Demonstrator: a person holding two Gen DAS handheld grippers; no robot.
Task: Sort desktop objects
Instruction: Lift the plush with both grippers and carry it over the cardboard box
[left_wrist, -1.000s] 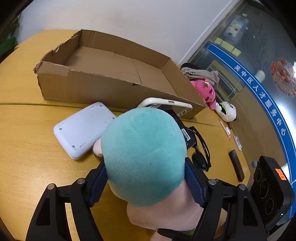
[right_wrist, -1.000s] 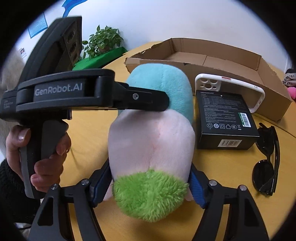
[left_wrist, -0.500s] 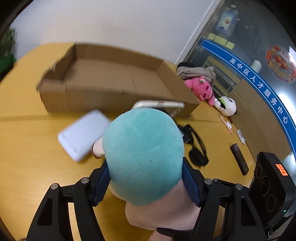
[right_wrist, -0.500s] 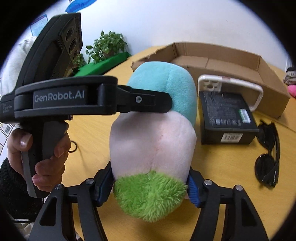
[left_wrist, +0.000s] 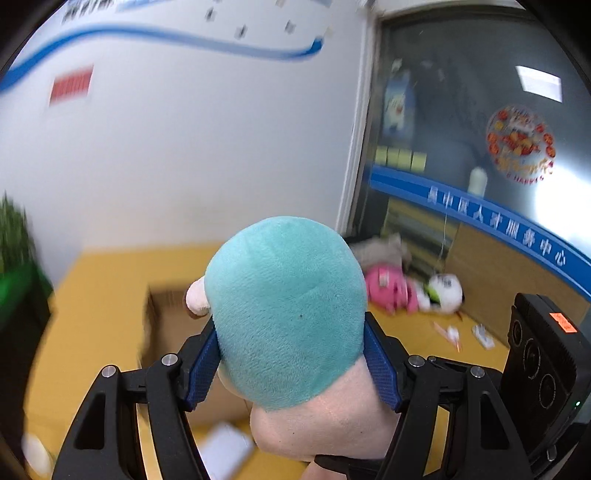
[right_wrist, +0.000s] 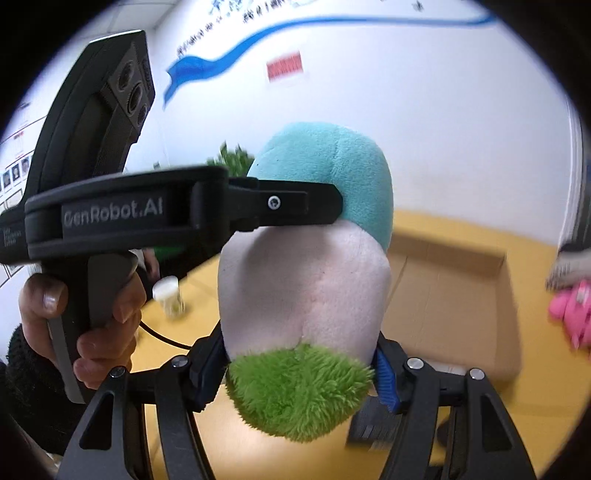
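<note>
A plush toy with a teal head, pale pink body and fuzzy green base is held in the air by both grippers. My left gripper is shut on the teal head. My right gripper is shut on the lower body by the green base. The left gripper's arm crosses the right wrist view. The open cardboard box lies on the yellow table below and beyond the toy; it also shows in the left wrist view.
A pink plush and a white plush lie at the table's far right. A white flat device is below the toy. A small jar stands at the left. A black box is partly hidden under the toy.
Both grippers have lifted the plush toy up off the table and tilted upward; the box and desk items have dropped low in both views. The views are motion-blurred.
</note>
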